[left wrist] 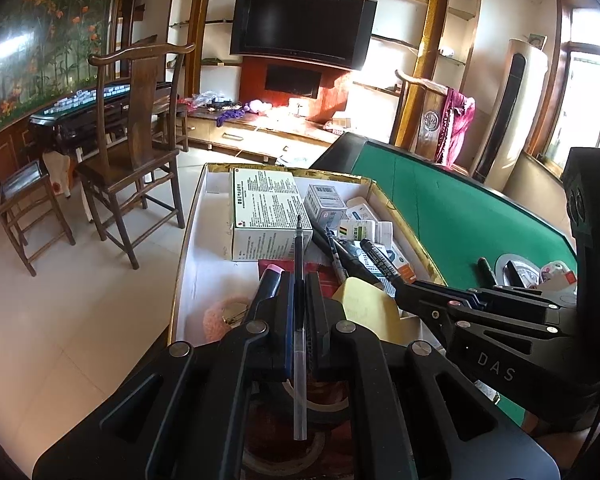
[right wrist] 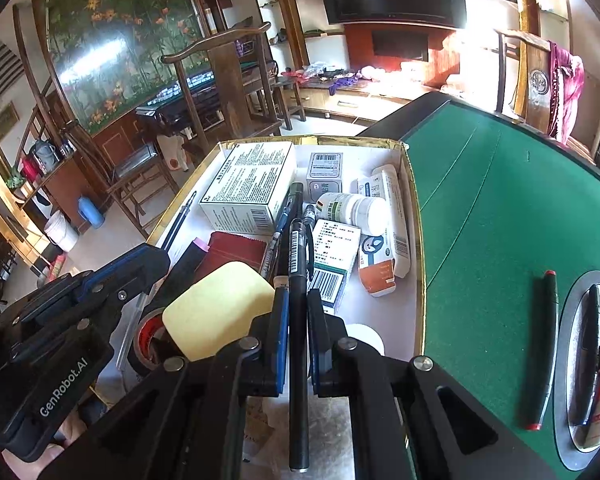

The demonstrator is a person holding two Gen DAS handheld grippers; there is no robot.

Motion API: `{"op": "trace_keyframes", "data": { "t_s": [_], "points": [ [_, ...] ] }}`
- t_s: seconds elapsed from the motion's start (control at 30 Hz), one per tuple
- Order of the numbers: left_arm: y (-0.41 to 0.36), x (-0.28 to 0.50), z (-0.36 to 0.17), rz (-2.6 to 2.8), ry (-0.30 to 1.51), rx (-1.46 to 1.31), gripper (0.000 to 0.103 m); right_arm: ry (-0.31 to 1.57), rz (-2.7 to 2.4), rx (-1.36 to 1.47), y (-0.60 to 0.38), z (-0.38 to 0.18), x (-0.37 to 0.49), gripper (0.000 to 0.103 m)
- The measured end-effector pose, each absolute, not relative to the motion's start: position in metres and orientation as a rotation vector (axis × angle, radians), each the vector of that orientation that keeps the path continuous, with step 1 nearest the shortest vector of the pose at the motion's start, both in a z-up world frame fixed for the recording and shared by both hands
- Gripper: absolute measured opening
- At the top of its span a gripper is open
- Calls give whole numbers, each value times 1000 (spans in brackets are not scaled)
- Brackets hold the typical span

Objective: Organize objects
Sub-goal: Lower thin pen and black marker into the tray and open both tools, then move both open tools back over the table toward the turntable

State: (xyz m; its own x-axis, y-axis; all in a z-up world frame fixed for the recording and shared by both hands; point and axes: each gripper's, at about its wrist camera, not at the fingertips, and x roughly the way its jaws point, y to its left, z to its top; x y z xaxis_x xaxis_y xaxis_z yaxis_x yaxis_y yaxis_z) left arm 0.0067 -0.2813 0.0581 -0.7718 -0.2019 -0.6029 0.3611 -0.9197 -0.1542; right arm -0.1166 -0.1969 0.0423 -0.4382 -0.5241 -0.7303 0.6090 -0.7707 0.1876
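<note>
While both pens are hanging over the box (right wrist: 414,216) on the green table (right wrist: 500,200), the left gripper (left wrist: 299,280) is pinching a clear pen (left wrist: 299,320) in closed jaws and the right gripper (right wrist: 298,300) a black pen (right wrist: 299,340); lowering them flat beside the pens (right wrist: 288,216) already inside looks wisest.

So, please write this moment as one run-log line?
left hand-held gripper: shut on clear pen | right hand-held gripper: shut on black pen | both over box

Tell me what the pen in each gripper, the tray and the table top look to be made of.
Pen in the left gripper: clear plastic barrel, see-through.
Black pen in the right gripper: matte plastic, probably; barcode sticker on it.
Tray: likely cardboard, white inside, shiny gold edging.
Table top: green felt-like cloth, dull and faintly creased.
</note>
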Motion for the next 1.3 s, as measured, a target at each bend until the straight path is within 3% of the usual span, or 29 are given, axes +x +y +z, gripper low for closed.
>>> {"op": "trace_keyframes", "data": {
  "t_s": [0.97, 1.0, 1.13, 1.3],
  "points": [
    [-288, 1, 43, -2642, 425, 949, 5, 110, -2215, 1071, -197, 46, -124, 8],
    [-287, 1, 43, -2640, 430, 955, 6, 105, -2217, 1065, -195, 48, -123, 8],
    [-281, 2, 48, -2643, 431, 958, 38, 63, -2236, 1039, -181, 58, -115, 8],
    [-277, 14, 63, -2636, 430, 902, 50, 7, -2252, 999, -142, 74, -98, 25]
  ]
}}
